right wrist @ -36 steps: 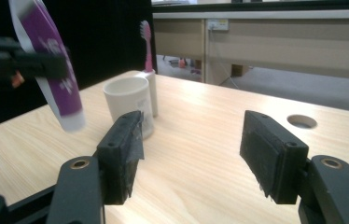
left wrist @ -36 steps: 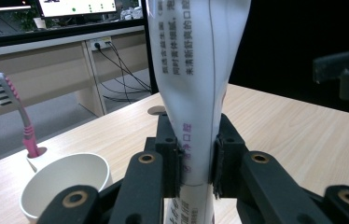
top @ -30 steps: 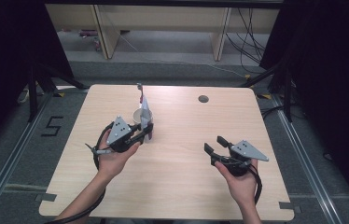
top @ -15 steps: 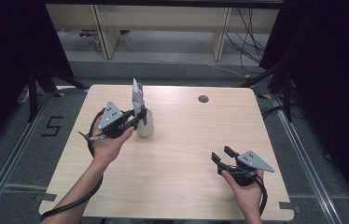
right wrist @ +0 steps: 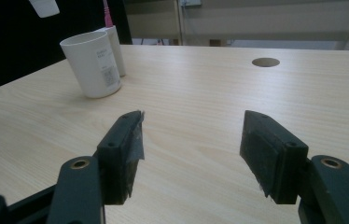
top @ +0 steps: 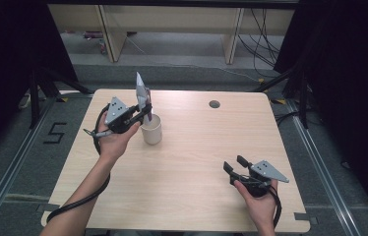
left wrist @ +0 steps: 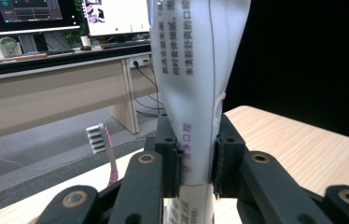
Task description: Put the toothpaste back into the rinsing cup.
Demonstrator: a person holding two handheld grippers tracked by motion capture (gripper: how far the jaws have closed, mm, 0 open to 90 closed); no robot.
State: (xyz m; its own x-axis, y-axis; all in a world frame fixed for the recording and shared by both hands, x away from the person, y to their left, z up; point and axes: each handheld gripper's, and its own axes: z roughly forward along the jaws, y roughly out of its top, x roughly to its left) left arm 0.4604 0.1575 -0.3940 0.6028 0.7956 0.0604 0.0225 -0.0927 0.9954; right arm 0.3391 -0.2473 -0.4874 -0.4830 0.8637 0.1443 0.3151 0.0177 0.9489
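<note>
**Toothpaste tube over cup, left grip on**

Left hand-held gripper (top: 145, 112) clenched on toothpaste tube (left wrist: 196, 93), pads pinching the tube low on its body, tube upright. In high view, tube (top: 141, 93) right above white cup (top: 151, 129), near far-left part of surface (top: 197, 162). Toothbrush (left wrist: 101, 144) with pink handle just beside tube, bristles up; lower end hidden, probably standing in the cup. Right hand-held gripper (top: 236, 164) released, jaws apart, nothing between them, low near the front-right of surface, well apart from cup.

Risks, judged:
- Soft tube, narrow pinch: may bend or slide through the pads, then drop beside the cup.
- Tube end off-centre to rim: may catch it and tip the light cup.
- Toothbrush close by: tube may knock it on the way in or out.
- Cup not braced by right gripper, so any nudge shifts it.
</note>
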